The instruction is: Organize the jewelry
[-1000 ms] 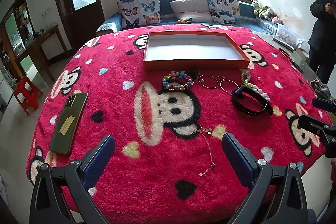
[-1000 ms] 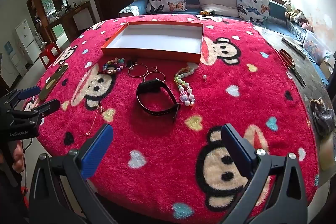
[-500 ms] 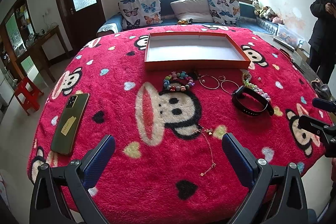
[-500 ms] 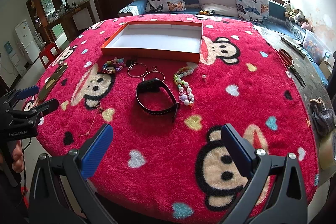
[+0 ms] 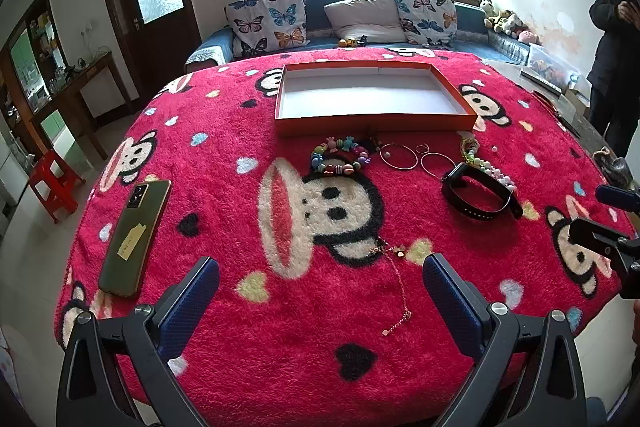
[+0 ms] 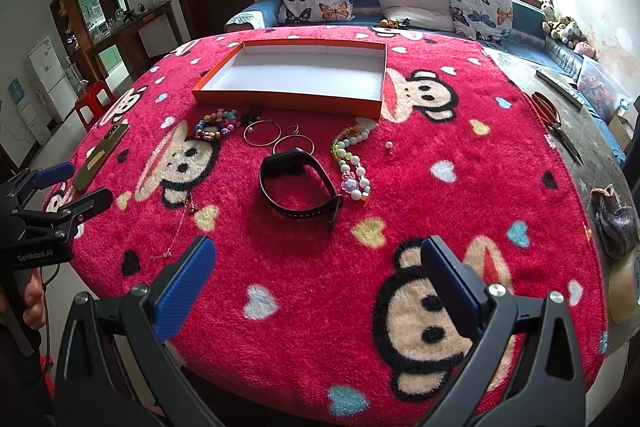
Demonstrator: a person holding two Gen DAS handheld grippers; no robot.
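- Red plush blanket (image 5: 224, 155) with monkey faces covers the table; the orange tray (image 5: 376, 125) with a white floor lies at its far side, long axis running left to right
- Just before the tray's near wall lie a colourful bead bracelet (image 5: 340, 159), 2 thin hoops (image 5: 398, 157), a pastel bead strand (image 6: 352, 163) and a black band (image 6: 298, 183) resting on edge
- Gold chain (image 5: 396, 283) stretches toward the near edge
- Left gripper (image 5: 320, 291) and right gripper (image 6: 316, 275) hover spread wide, holding nothing
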